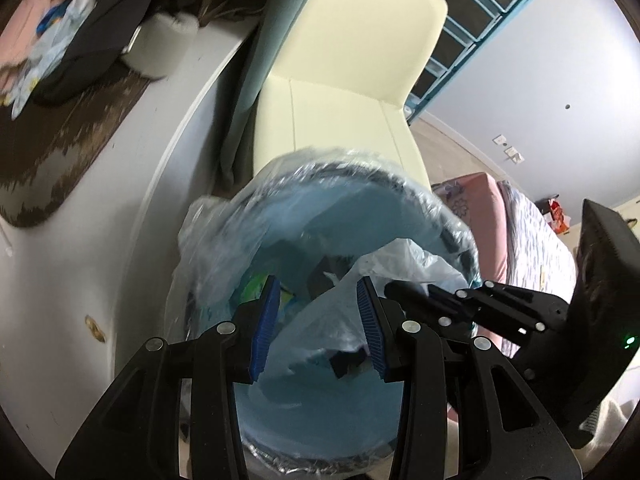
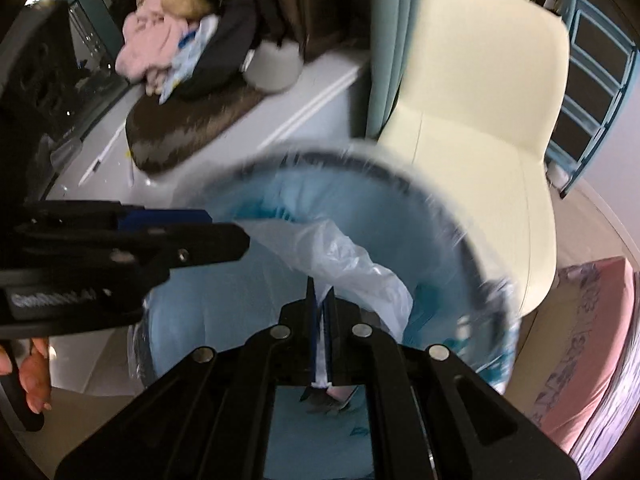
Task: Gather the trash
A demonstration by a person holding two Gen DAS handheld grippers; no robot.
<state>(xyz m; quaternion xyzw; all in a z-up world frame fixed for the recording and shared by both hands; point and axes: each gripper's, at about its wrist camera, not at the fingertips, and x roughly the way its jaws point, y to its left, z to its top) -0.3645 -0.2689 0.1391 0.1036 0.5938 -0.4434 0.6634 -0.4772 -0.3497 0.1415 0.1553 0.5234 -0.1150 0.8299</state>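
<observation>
My right gripper (image 2: 320, 300) is clamped on a fold of the thin whitish plastic bag (image 2: 352, 256), which hangs into the lined trash bin (image 2: 472, 240) directly below both tools. My left gripper (image 1: 318, 320) stands partly open, blue pads either side of the same film, not visibly pressing on it. Judgement: the bag is light, limp and slippery, likely to tear under a sharp pull. Best hold is a gathered bunch of film near the rim, not a single layer. A cream chair (image 1: 352, 80) stands beyond the bin.
</observation>
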